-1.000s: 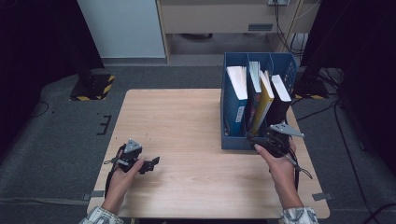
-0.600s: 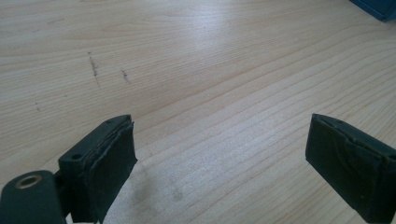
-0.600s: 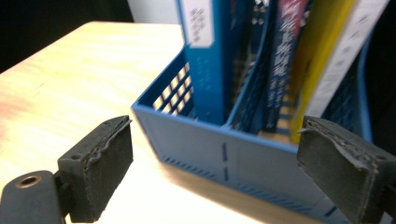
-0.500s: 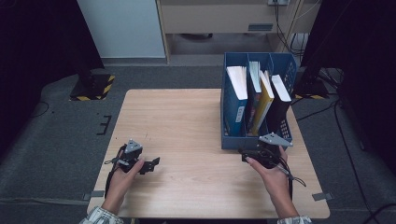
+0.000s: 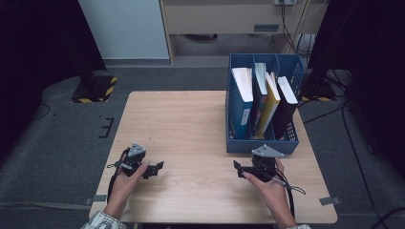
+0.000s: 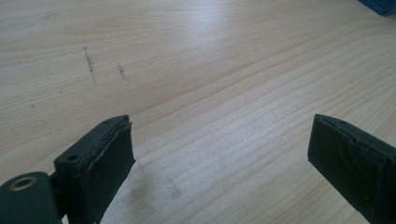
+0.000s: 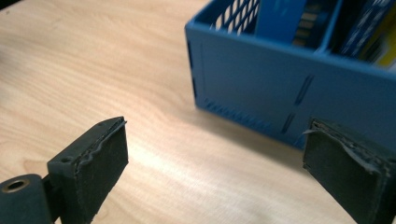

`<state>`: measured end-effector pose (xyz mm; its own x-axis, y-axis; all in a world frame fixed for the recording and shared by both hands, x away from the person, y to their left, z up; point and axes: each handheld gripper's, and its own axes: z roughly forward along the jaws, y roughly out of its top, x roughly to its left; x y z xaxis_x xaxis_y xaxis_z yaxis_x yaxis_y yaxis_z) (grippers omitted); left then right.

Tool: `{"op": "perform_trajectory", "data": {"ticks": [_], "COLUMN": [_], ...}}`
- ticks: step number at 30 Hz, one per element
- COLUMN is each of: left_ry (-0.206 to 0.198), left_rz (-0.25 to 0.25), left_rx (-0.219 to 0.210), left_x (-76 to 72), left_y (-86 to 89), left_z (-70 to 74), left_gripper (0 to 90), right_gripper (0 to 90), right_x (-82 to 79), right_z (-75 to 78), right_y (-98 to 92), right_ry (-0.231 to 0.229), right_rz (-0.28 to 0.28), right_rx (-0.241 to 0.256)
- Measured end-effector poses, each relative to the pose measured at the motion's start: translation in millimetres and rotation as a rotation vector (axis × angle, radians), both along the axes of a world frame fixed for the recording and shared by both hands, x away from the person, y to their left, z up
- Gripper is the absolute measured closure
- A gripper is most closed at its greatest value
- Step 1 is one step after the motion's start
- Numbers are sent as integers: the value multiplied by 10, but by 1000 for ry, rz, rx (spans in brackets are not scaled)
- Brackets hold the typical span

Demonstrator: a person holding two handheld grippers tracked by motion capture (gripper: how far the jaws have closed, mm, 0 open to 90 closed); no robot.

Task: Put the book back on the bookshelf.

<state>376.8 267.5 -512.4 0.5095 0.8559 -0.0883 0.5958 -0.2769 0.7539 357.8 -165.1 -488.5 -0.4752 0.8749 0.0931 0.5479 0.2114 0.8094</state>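
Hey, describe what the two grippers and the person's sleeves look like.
Both grippers, left and right, are black, each topped by a grey three-cornered plate and trailing a thin black cable. Their jaws are flat black blocks faced with worn, ragged-edged rubber pads. The person's left sleeve looks light and plaid.

I see my right gripper (image 7: 212,172) low over the wooden table (image 7: 93,70), its 2 black jaws spread wide with nothing between them. Just ahead stands the blue file box (image 7: 261,88), books (image 7: 280,18) upright inside.
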Motion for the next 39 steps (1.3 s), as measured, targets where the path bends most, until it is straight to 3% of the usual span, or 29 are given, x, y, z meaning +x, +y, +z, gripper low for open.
{"op": "perform_trajectory", "data": {"ticks": [14, 26, 31, 39], "left_ry": [4, 36, 41, 51], "left_rz": [-5, 10, 9, 12], "left_rx": [17, 80, 86, 94], "left_x": [8, 52, 56, 58], "left_y": [-6, 5, 5, 7], "left_z": [-18, -99, -108, -121], "left_gripper": [61, 61, 59, 57], "right_gripper": [66, 69, 69, 43], "right_x": [0, 137, 159, 149], "right_z": [-327, -413, -446, -497], "right_y": [355, 336, 340, 382], "right_ry": [127, 136, 144, 106], "right_rz": [95, 27, 15, 3], "right_rx": [-83, -110, -122, -154]}}
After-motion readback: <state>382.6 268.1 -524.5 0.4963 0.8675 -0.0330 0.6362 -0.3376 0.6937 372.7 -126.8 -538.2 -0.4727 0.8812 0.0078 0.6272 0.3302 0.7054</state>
